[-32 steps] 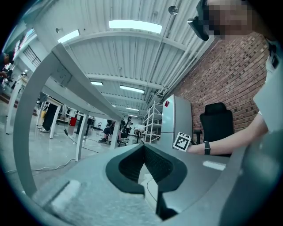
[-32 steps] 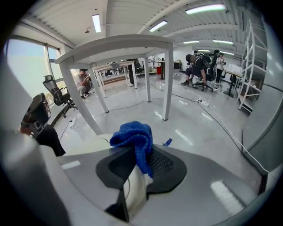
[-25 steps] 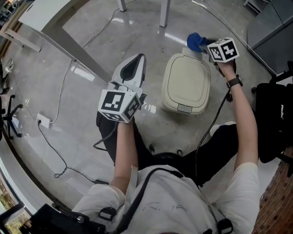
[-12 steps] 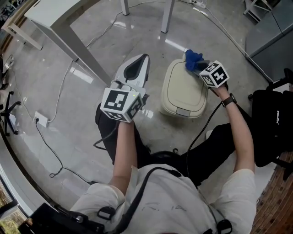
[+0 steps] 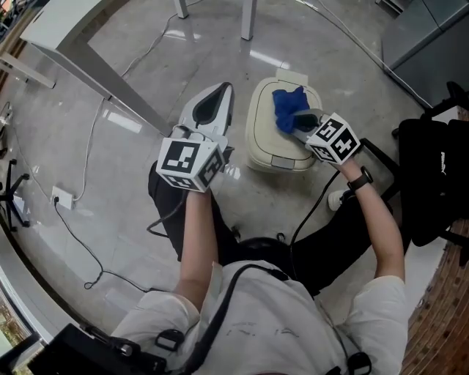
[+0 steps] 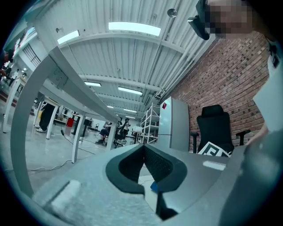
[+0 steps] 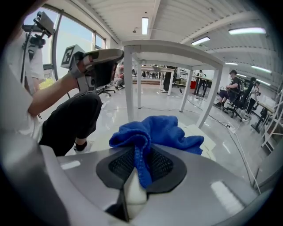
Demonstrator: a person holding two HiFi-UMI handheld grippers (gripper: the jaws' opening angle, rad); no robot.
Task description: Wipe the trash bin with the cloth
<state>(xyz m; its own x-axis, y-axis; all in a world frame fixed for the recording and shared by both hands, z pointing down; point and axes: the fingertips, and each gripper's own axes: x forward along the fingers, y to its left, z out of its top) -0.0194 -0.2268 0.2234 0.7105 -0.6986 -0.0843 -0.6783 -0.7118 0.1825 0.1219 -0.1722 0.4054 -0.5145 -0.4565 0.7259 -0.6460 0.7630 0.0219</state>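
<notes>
Right gripper [image 5: 299,121] pinches a fold of the crumpled blue terry cloth [image 5: 287,107]. The rest of the cloth lies just ahead of its jaws on the lid of the cream rectangular plastic trash bin [image 5: 262,128]. Left gripper [image 5: 218,99], just beside the bin, has its jaws pressed together on nothing.

Bright overhead ceiling strips [image 6: 134,28]; glare on polished floor [image 5: 117,121]; gripper views fisheye-bent, corners black, near foreground soft.

The glossy grey floor [image 5: 132,220] bears the cream trash bin [image 5: 262,139], table legs [image 5: 248,18] and cables [image 5: 73,227].
</notes>
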